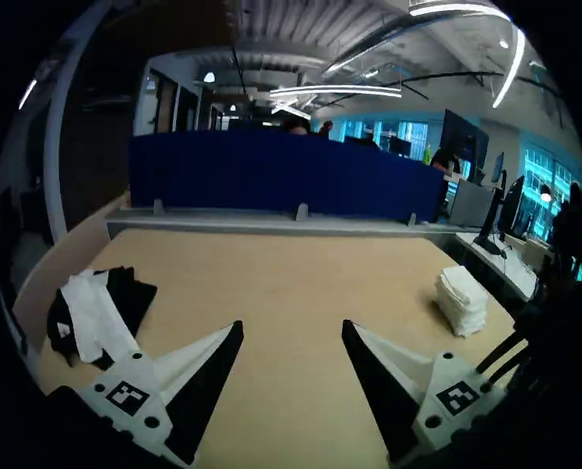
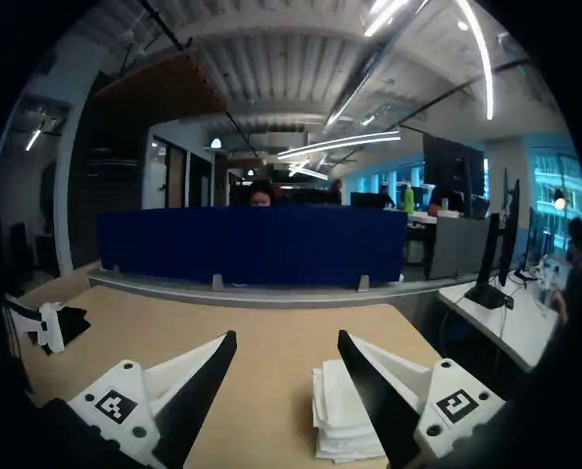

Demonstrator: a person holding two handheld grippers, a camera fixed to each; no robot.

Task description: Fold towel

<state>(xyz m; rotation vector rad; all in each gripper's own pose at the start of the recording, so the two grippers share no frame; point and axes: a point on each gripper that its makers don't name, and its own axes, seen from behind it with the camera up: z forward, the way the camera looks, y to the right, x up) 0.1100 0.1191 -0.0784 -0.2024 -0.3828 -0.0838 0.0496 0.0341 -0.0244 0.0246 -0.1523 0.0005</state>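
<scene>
- Left gripper view: hovering above the tan table (image 1: 291, 266), holding the left gripper (image 1: 291, 324) with its fingers spread wide and pinching nothing.
- Lying in a loose heap left of the left finger, near the table's edge: a white towel (image 1: 95, 316) draped over a dark cloth (image 1: 132, 293), its long axis running from the far left down toward that finger's base.
- Sitting well apart on the other side, beyond the right finger: a stack of folded towels (image 1: 463, 299).
- Right gripper view: keeping low over the table, the right gripper (image 2: 286, 334) gaping just as wide and gripping nothing, pointing at the blue partition (image 2: 252, 242).
- Resting just beside and partly behind the right finger: the stack of folded towels (image 2: 330, 406).
- Judging from this: pointing to the left gripper as nearer the heap, and needing a swing leftward to meet the towel's near end.
</scene>
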